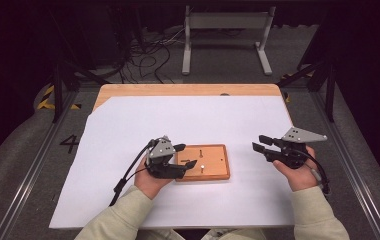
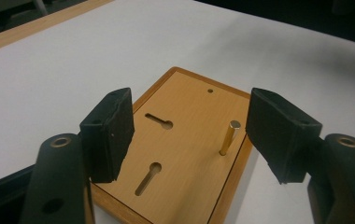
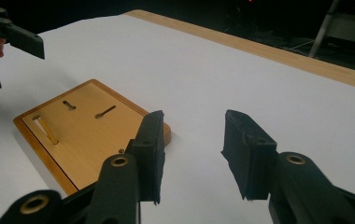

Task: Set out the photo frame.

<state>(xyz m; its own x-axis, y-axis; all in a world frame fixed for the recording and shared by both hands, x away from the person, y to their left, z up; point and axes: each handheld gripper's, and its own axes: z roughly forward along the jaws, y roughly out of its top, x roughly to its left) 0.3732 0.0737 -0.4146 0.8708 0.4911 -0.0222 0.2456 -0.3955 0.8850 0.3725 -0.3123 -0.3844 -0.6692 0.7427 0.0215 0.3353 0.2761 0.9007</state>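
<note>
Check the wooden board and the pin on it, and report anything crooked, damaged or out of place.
Nothing stands out. The wooden board lies flat on the white sheet, undamaged. The brass pin stands in it, roughly upright. Both keyhole slots are empty.

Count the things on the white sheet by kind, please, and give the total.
Wooden board: 1
Brass pin, standing upright in the board: 1
Keyhole slots cut in the board: 2
Small round hole in the board: 1
Total: 5
</note>
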